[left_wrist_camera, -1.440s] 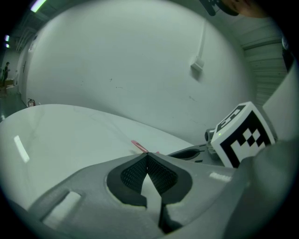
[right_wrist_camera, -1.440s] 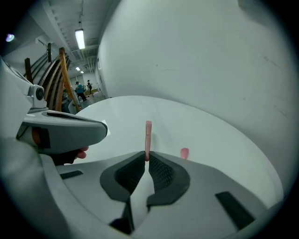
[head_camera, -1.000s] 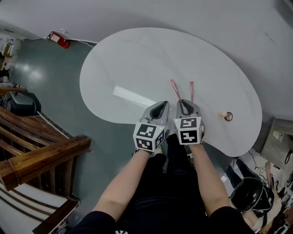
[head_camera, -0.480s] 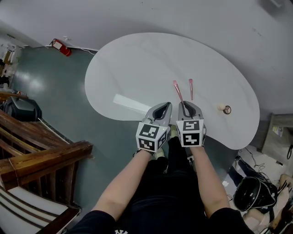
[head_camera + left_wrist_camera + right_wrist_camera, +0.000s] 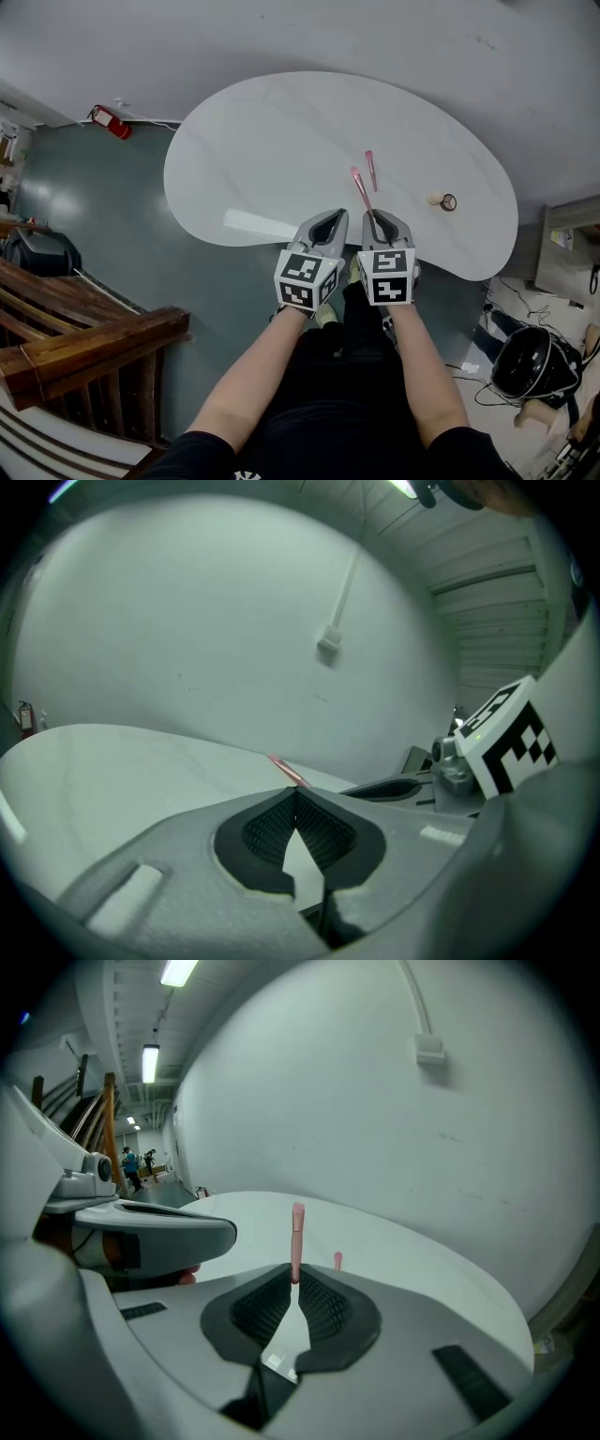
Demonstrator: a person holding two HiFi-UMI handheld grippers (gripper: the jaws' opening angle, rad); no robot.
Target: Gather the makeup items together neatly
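A white kidney-shaped table [image 5: 272, 141] carries the makeup items. My right gripper [image 5: 376, 217] is shut on the near end of a thin pink makeup stick [image 5: 360, 187], which points away over the table; the same stick [image 5: 297, 1234] rises from the closed jaw tips of the right gripper [image 5: 296, 1277]. A second pink stick [image 5: 370, 170] lies flat just right of it, and its far tip [image 5: 337, 1260] shows in the right gripper view. A small cream round item [image 5: 434, 199] and a dark ring [image 5: 449, 202] sit farther right. My left gripper [image 5: 330, 218] hovers beside it, shut and holding nothing [image 5: 296, 791].
The table's near edge runs just under both grippers. A red fire extinguisher [image 5: 111, 122] lies on the floor far left, wooden stair rails [image 5: 84, 342] at the lower left, and a dark helmet [image 5: 525, 361] with cables at the lower right.
The held pink stick has swung closer to the one lying on the table, and the gap between them has narrowed. Both grippers stay side by side at the near edge.
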